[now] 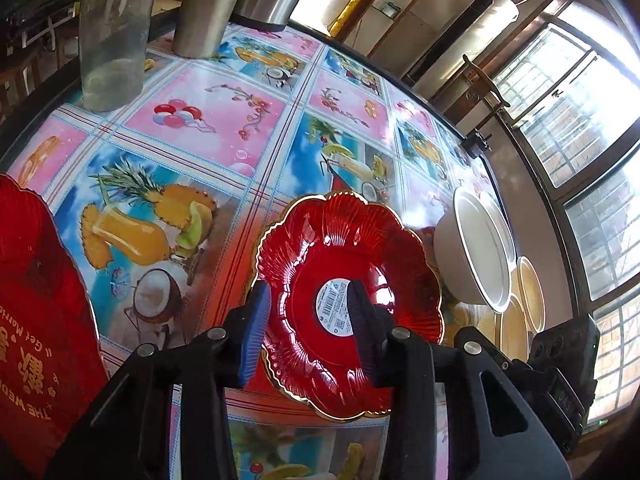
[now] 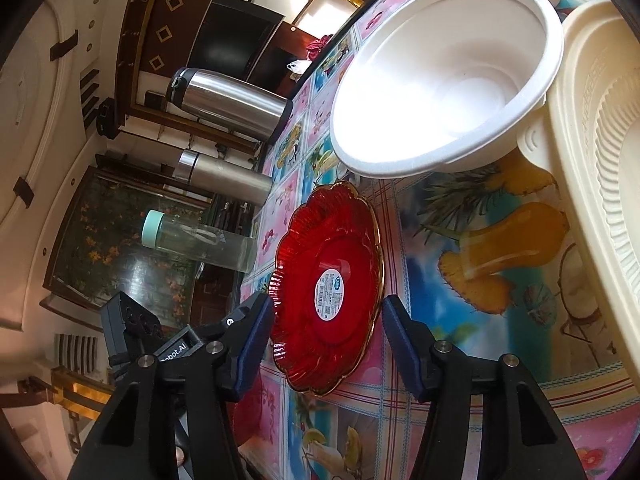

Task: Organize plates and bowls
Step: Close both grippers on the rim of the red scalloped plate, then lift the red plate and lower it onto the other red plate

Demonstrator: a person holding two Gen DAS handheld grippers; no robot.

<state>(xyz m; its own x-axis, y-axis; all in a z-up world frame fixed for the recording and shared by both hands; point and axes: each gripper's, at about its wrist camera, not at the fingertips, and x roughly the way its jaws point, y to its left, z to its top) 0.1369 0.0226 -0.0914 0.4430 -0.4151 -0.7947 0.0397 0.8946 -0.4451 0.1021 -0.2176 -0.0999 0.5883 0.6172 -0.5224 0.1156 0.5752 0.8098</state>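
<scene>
Bright daylight from the barred window (image 1: pixel 580 128) right of the fingers, blown-out glare inside the white bowl (image 2: pixel 436 92), sheen across the patterned surface (image 1: pixel 224 128), strong fisheye bending, dark vignetted corners, sharp focus

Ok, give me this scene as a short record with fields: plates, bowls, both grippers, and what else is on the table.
red plate: flower-shaped, gold rim, round label at centre, lying on the tablecloth
second red plate: at the left edge, gold lettering, partly out of frame
white bowl: empty, beside the cream tray
left gripper: open, fingers astride the red plate's edge
right gripper: open, red plate between its fingers
other items: two steel flasks, clear bottle with green cap
</scene>
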